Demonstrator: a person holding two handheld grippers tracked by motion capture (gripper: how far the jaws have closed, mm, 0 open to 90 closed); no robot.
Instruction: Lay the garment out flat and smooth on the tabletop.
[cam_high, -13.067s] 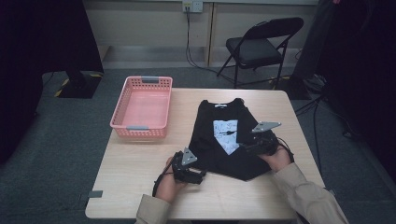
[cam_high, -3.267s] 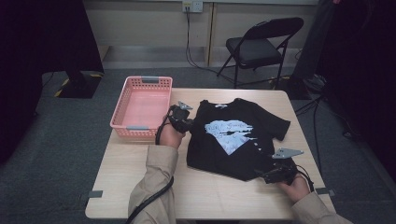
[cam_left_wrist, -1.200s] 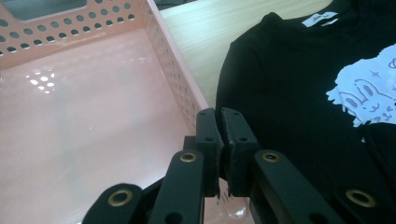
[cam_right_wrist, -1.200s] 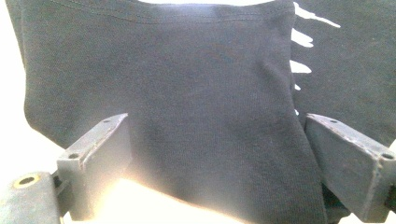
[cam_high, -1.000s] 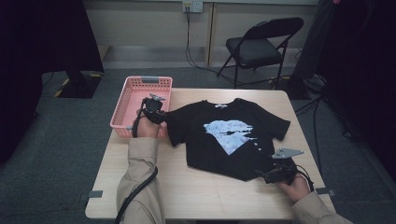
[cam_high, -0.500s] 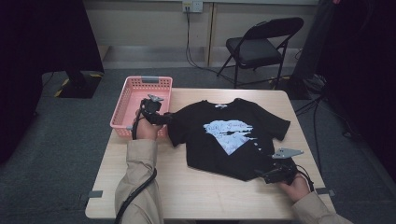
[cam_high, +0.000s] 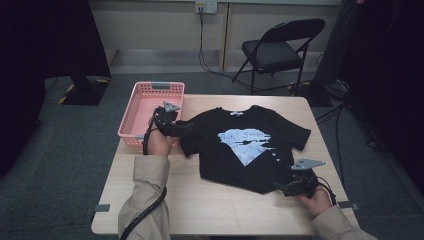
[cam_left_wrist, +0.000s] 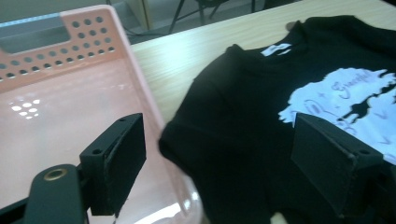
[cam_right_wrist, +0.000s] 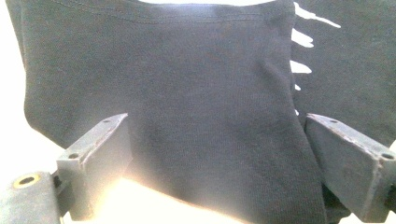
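Black cotton T-shirt (cam_high: 250, 145) lies flat on the wooden table (cam_high: 200, 200); its white chest print carries script too blurred to read. Left gripper (cam_high: 182, 126), jaws just opened wide, holds nothing beside the sleeve and pink basket (cam_high: 142, 107). Right gripper (cam_right_wrist: 215, 154) stands spread over the hem.

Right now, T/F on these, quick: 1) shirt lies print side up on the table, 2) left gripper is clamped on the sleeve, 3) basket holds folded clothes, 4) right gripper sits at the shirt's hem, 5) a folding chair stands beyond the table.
1) True: the black T-shirt lies spread on the table, print up.
2) False: the left gripper has just been opening; its jaws stand apart above the sleeve.
3) False: the pink basket has nothing in it.
4) True: the right gripper is at the hem's near corner, jaws open.
5) True: the chair stands behind the table.
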